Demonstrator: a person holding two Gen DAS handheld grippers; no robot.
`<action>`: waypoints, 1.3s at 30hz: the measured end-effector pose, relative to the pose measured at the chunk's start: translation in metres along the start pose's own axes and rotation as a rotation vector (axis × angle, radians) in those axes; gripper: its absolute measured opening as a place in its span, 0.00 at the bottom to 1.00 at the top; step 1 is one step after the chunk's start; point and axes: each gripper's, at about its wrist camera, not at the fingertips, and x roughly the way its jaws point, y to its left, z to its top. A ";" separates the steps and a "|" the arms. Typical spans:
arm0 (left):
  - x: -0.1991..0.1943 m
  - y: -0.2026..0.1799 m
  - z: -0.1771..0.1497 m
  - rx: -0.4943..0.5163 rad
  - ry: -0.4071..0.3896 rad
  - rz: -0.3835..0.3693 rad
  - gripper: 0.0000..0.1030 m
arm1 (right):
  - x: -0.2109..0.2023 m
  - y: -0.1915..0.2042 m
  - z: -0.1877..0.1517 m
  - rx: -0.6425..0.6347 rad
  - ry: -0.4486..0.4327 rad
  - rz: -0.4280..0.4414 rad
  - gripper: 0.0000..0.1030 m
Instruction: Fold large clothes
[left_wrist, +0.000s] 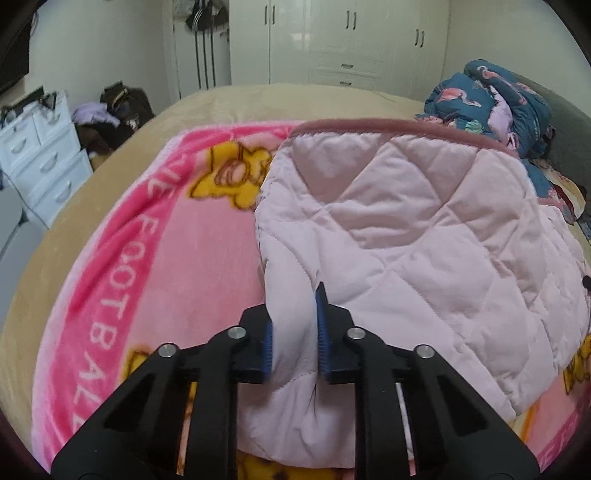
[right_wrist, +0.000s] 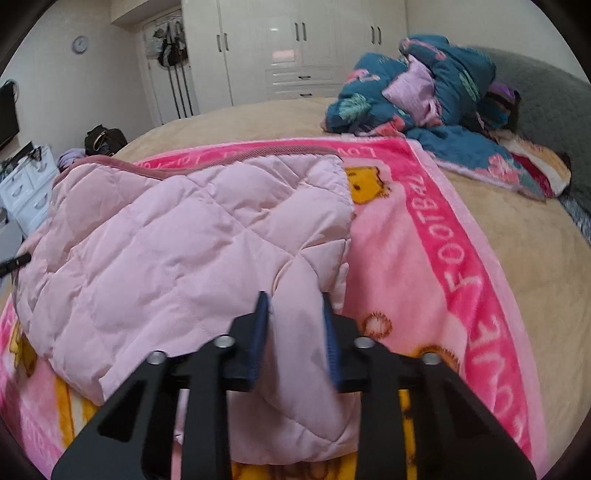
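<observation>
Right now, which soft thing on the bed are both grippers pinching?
The pale pink quilted jacket, not the bright pink cartoon blanket beneath or the blue flowery quilt.

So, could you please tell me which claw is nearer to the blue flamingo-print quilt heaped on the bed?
Right. The right claw grips the pink quilted jacket on the side towards the blue quilt; the left claw grips the jacket's far side.

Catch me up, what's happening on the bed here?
A person with a claw in each hand is folding a pale pink quilted jacket lying on a pink cartoon blanket. The left claw is clamped on a bunch of fabric at its near left edge, the right claw on the near right edge. No fold made yet.
</observation>
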 end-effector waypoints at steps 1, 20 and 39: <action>-0.006 -0.002 0.003 0.006 -0.021 0.003 0.09 | -0.004 0.003 0.002 -0.013 -0.017 -0.003 0.16; 0.020 -0.006 0.078 -0.021 -0.104 0.058 0.09 | 0.028 0.000 0.087 0.072 -0.139 -0.068 0.13; 0.081 0.000 0.049 -0.046 0.038 0.138 0.16 | 0.101 -0.011 0.049 0.135 0.073 -0.097 0.23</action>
